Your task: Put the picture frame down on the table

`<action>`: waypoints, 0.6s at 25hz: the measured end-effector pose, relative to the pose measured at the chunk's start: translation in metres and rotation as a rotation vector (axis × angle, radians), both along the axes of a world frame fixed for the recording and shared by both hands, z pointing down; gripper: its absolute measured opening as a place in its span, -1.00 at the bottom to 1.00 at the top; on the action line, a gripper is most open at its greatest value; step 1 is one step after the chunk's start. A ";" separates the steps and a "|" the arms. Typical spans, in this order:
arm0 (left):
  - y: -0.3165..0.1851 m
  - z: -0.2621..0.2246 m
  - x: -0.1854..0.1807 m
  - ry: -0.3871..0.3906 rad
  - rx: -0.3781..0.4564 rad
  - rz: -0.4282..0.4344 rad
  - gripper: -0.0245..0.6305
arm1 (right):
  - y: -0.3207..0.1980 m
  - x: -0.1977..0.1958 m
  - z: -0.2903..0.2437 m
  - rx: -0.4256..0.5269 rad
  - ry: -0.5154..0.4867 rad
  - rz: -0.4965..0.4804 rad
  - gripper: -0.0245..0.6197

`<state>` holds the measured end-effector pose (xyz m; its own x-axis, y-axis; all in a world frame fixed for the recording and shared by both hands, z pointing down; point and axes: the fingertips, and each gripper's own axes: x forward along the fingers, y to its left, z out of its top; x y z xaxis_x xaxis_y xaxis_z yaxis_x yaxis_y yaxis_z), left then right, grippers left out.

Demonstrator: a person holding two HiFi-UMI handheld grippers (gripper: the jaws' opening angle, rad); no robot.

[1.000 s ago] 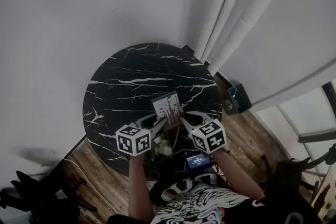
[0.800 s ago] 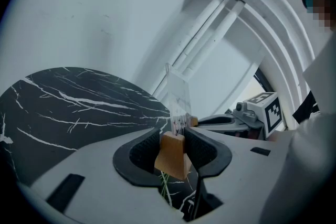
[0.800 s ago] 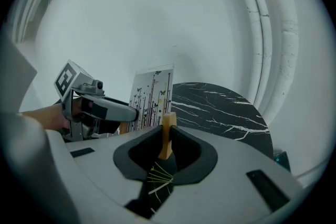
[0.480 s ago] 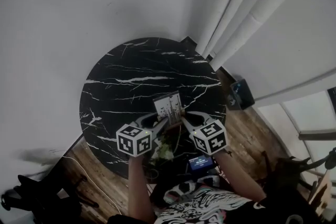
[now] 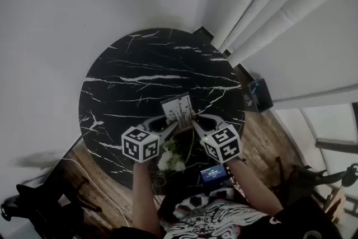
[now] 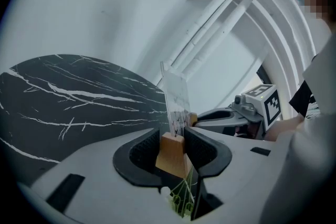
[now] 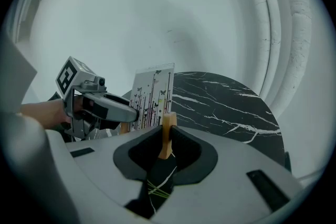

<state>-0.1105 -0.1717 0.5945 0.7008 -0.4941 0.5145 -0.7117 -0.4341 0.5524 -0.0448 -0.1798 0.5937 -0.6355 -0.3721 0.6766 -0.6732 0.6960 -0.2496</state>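
Lower edge of picture frame [image 7: 153, 97] hidden behind both sets of jaws; whether it touches the table [image 6: 79, 97] below them, cannot tell. Print ahead of right gripper [image 7: 167, 136] too small to read. Table cut off by picture's edge, left of left gripper [image 6: 173, 139].

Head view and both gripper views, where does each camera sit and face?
Head view: on the person's head, facing steeply down at the table; forearms, left hand-held gripper and right hand-held gripper show.
Left gripper view: on the left one, facing along its jaws, shut on the base of the picture frame; the right one shows beyond.
Right gripper view: on the right one, facing along its jaws, shut on that base too; the left one shows beyond.
Shared: both gripper views show frame and table.
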 end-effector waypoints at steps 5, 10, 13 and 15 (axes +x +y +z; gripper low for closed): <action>-0.012 0.016 -0.006 -0.004 -0.001 -0.006 -0.46 | -0.012 -0.006 0.016 0.009 0.027 -0.020 -0.77; -0.021 0.029 -0.004 -0.010 -0.006 0.011 -0.46 | -0.021 -0.005 0.029 -0.010 0.043 -0.030 -0.77; -0.026 0.036 -0.002 -0.028 -0.003 0.024 -0.46 | -0.027 -0.004 0.037 -0.013 0.050 -0.039 -0.77; -0.028 0.041 -0.001 -0.040 0.000 0.034 -0.46 | -0.030 -0.004 0.042 -0.009 0.061 -0.051 -0.77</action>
